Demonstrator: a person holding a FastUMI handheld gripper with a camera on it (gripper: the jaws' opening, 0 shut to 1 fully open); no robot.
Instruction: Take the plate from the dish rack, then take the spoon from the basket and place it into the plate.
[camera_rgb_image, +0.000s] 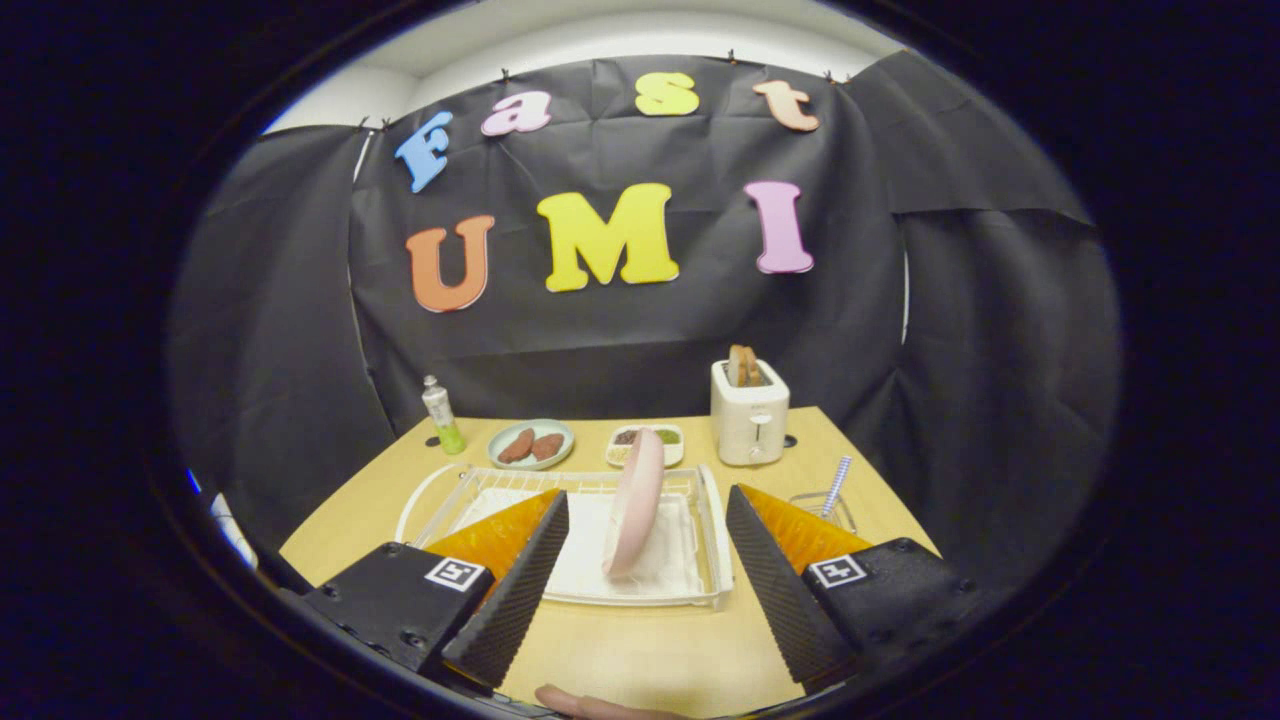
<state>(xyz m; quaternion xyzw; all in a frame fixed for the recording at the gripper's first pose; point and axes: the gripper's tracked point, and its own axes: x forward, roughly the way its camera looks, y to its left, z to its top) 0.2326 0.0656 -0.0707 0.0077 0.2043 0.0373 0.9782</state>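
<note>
One pink plate (634, 500) is seen standing on edge in the white dish rack (715, 545), its rim turned toward the gripper (645, 560), its long axis near upright and leaning slightly. The fingers are spread wide and empty, the plate just ahead between them. The rim should be straddled squarely before closing. The spoon (835, 487) stands in the basket (845, 515) beside the rack.

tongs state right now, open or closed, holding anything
Tongs: open, fingers spread wide, holding nothing; the pink plate stands on edge in the dish rack just ahead, between them, untouched.
</note>
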